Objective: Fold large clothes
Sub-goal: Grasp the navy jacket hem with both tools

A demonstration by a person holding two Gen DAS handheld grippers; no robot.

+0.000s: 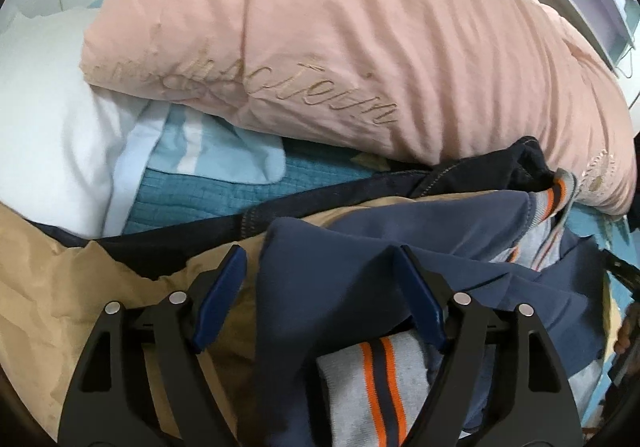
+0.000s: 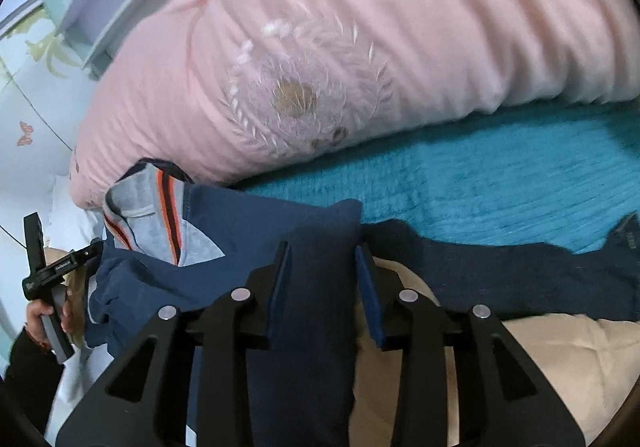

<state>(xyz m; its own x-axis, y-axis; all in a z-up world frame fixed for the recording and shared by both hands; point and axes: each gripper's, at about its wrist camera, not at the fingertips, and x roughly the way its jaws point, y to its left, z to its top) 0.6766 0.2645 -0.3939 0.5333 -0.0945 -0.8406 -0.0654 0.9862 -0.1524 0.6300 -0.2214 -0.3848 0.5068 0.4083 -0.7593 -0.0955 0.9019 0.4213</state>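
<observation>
The pink quilt carries embroidered cursive lettering too blurred to read. The left claw is spread wide, navy sweatshirt fabric bunched between its fingers, the striped cuff lying there too. The right claw is partly open around a fold of the same sweatshirt, on the bed over the teal blanket.
</observation>
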